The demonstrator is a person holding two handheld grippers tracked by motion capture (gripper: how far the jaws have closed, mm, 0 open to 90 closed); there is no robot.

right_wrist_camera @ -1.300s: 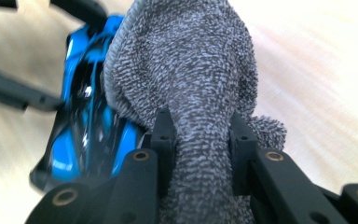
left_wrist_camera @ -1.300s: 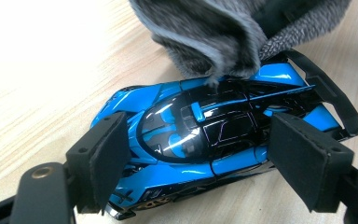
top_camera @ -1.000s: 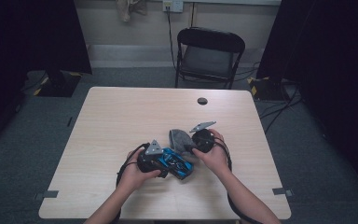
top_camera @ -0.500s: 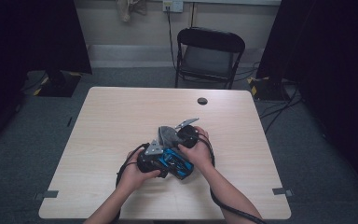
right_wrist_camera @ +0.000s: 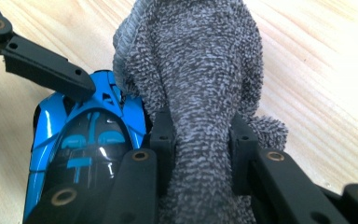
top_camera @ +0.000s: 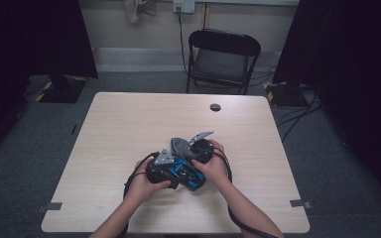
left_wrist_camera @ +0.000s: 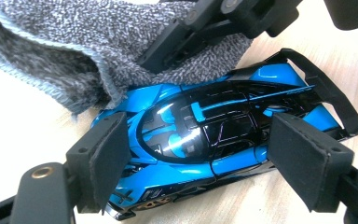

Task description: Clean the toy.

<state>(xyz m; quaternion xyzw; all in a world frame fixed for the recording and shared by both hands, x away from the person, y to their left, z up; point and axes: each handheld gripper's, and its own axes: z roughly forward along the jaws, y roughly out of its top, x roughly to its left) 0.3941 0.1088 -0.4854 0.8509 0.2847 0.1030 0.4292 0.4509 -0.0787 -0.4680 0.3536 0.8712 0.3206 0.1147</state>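
A glossy blue and black toy car [left_wrist_camera: 200,116] sits between the pads of my left gripper [left_wrist_camera: 200,154], which press on its two sides just above the tabletop. In the high view the car [top_camera: 188,174] is near the table's front middle, with the left gripper [top_camera: 178,171] coming in from its left. My right gripper [right_wrist_camera: 201,144] is shut on a fuzzy grey cloth [right_wrist_camera: 200,60], which lies against the car's [right_wrist_camera: 84,140] side and end. From above, the cloth [top_camera: 179,145] shows just behind the car under the right gripper [top_camera: 191,152].
The light wooden table [top_camera: 129,124] has a small black round disc [top_camera: 215,107] near its far edge. A black folding chair [top_camera: 222,59] stands beyond the table. Black cables trail from both grippers toward the front edge.
My right gripper has carried the grey cloth leftward and down until it rests against the car. The left gripper and the car have stayed put.
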